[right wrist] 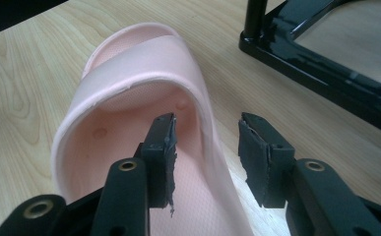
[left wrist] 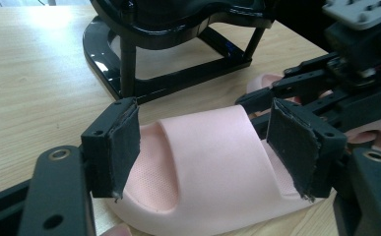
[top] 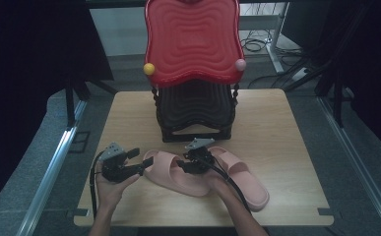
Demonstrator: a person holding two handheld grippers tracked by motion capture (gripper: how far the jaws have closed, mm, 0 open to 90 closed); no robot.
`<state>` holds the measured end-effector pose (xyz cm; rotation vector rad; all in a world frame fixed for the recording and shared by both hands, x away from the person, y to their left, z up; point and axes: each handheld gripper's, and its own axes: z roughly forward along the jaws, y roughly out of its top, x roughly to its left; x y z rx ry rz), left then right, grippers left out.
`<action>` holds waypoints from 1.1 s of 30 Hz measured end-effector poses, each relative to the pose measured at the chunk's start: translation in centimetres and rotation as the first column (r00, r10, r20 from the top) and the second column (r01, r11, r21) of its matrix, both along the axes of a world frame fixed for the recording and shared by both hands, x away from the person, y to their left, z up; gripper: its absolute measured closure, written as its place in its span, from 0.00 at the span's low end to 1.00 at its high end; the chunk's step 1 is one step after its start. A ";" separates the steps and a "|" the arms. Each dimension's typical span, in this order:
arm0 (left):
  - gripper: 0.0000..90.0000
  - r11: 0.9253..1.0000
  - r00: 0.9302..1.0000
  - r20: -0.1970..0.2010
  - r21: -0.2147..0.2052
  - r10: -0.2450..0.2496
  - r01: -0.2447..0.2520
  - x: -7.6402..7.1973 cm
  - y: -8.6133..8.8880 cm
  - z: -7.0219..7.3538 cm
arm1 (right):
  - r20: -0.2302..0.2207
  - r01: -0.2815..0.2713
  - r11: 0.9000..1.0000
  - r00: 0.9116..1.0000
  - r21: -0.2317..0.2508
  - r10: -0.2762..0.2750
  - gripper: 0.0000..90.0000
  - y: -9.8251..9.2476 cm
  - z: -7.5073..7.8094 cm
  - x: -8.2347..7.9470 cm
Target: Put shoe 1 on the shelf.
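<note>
Right tongs (right wrist: 205,147) sit half-open straddling the side wall of the left pink slide sandal (top: 175,172) lying on the tabletop (top: 276,128), so I'd sink deeper before pinching, while left tongs (left wrist: 205,147) stay wide around its strap.

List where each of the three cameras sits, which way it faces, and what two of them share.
High view: above the table, looking forward and down; both hands, left tool, right tool.
Left gripper view: on the left tool, facing the near slipper from its side.
Right gripper view: on the right tool, jaws astride that slipper's side wall.
Shared: both gripper views show the pink slipper and the black rack base.
</note>
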<state>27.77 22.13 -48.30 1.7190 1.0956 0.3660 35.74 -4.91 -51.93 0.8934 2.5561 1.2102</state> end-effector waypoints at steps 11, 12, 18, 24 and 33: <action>0.32 1.000 1.000 -0.003 -0.007 0.008 -0.008 0.0 0.5 -0.1 | -0.057 0.015 1.000 0.998 0.007 -0.014 0.82 1.5 -1.2 1.2; 0.32 1.000 1.000 -0.004 -0.008 0.008 -0.008 0.0 0.6 -0.1 | -0.057 0.021 1.000 0.998 0.011 -0.020 0.85 1.5 -1.2 1.2; 0.32 1.000 1.000 -0.004 -0.011 0.011 -0.011 -0.1 0.7 -0.1 | -0.053 0.039 0.999 0.998 0.014 -0.038 0.91 1.5 -1.1 1.0; 0.32 1.000 1.000 -0.005 -0.020 0.022 -0.022 -0.1 1.2 -0.1 | -0.036 0.059 0.997 0.998 0.044 -0.057 0.93 0.7 -0.6 0.4; 0.32 0.999 1.000 -0.010 -0.027 0.028 -0.028 -0.1 1.6 -0.1 | 0.027 0.077 0.991 0.996 0.106 -0.080 0.93 -2.0 2.1 -1.8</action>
